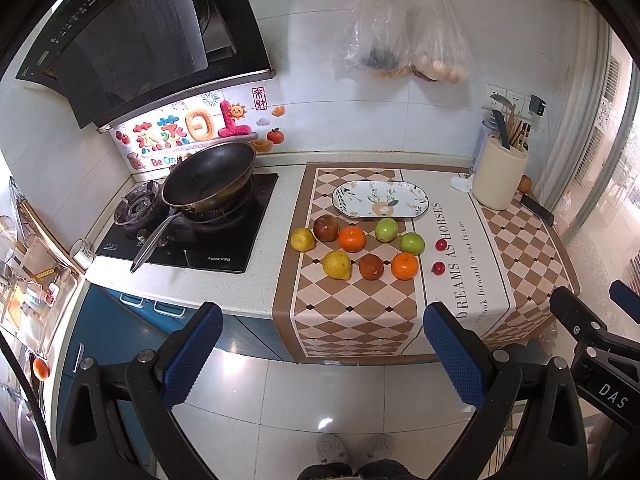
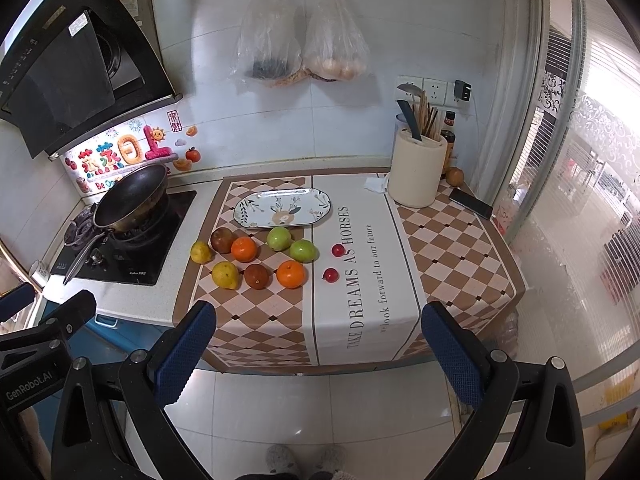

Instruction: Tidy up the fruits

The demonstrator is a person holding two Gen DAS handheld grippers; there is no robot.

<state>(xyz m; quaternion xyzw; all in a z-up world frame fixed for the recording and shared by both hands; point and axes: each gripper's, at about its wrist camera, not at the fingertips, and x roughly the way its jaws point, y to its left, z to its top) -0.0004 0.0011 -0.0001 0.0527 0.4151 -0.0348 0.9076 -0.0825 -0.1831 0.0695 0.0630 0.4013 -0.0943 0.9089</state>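
Kitchen counter, fruit loose on the checked cloth (image 2: pixel 256 320) — sorting not yet begun.

You hold both tongs back from the counter edge, left gripper (image 1: pixel 320 344) and right gripper (image 2: pixel 318 344) spread wide and empty; the oval plate (image 2: pixel 244 210) waits bare behind ten scattered fruits, so next reach for the near orange (image 2: pixel 291 274) — judged closest. The cloth reads "DREAMS AS HORSES".

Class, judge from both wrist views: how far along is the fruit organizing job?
Done: nothing yet; the patterned plate holds no fruit. In hand: nothing; the left gripper and right gripper are open, back from the counter. Left: all ten fruits on the cloth, including two oranges, two green apples and two small red fruits.
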